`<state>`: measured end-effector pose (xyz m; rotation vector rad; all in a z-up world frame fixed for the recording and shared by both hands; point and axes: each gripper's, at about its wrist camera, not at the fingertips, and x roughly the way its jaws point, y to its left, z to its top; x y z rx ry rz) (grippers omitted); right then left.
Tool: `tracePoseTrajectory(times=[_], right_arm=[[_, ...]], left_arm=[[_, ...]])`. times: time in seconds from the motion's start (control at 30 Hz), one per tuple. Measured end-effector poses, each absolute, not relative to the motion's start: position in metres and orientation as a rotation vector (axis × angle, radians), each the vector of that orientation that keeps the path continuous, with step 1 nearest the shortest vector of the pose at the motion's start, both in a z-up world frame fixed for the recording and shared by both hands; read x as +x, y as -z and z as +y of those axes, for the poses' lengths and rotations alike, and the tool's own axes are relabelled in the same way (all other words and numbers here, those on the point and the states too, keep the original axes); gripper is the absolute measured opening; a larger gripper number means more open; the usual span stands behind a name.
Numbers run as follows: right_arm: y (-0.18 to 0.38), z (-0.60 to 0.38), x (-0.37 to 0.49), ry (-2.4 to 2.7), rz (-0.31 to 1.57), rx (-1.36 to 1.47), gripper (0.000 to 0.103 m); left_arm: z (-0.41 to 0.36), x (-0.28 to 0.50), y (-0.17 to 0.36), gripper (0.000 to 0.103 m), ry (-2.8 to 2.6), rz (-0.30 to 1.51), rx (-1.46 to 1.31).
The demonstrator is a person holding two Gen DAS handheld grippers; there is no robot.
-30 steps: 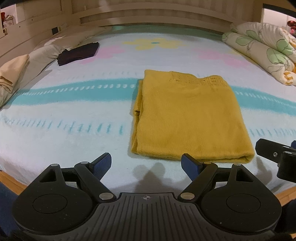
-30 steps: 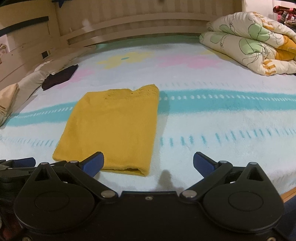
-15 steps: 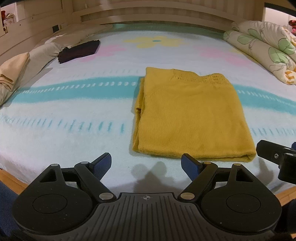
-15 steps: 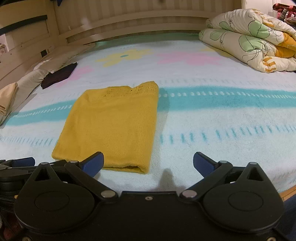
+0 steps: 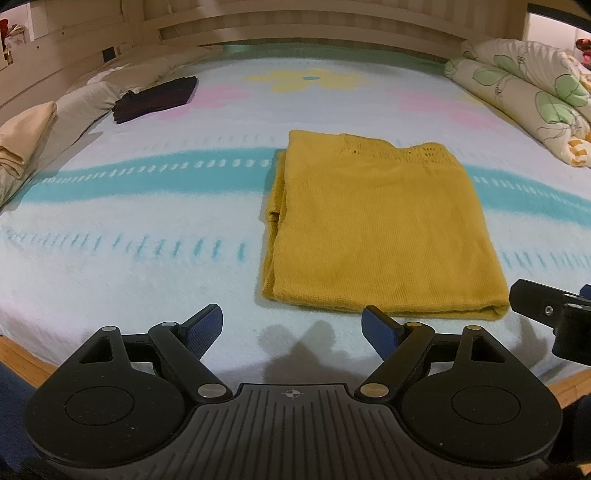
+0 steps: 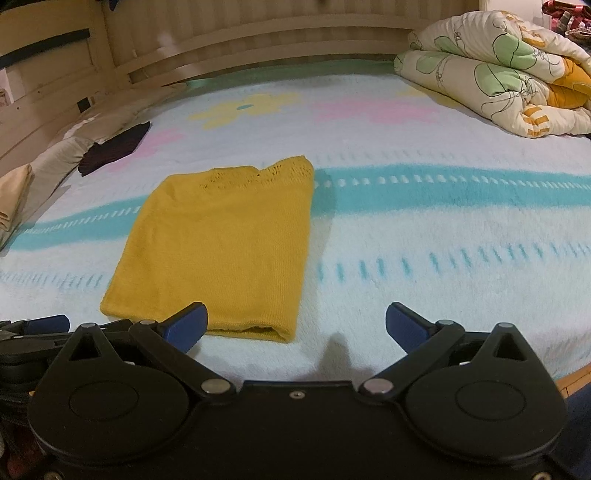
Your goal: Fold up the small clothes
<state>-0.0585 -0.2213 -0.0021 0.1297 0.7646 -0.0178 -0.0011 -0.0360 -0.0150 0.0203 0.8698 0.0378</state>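
**Folded yellow knit flat on the bed, both grippers released**

The yellow knit lies folded into a rough rectangle near the front edge of the bed, its far end crossing a teal stripe in the blanket. The far edge shows an openwork lace band. Along its left side, in the left wrist view, the stacked layers are visible as a doubled edge; the right side is a smooth fold. The near hem sits just beyond the gripper tips in both views, apart from them.

The left gripper hovers at the near edge of the bed, in front of the knit's left near corner, its jaws spread wide and grasping nothing. One blue pad overlaps the hem in the picture (contact cannot be judged). The right gripper is beside it, to the right, its jaws likewise spread wide and empty; its left pad overlaps the knit's near hem in its view, while the right pad is over bare blanket. Part of the right gripper shows at the right edge of the left wrist view.

Further out, a dark folded garment rests on the far left of the bed, well apart from the knit. Beige cloth is piled along the left edge beside a pale pillow. A floral quilt is bundled at the far right. A slatted wooden headboard runs behind the bed.
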Motion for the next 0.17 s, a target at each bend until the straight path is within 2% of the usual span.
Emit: tracePoseTrajectory(times=[0.17], right_arm=[[0.0027, -0.2206, -0.0584, 0.019, 0.768, 0.134, 0.102]], left_arm=[[-0.0382, -0.0019, 0.0154, 0.082, -0.031, 0.869, 0.021]])
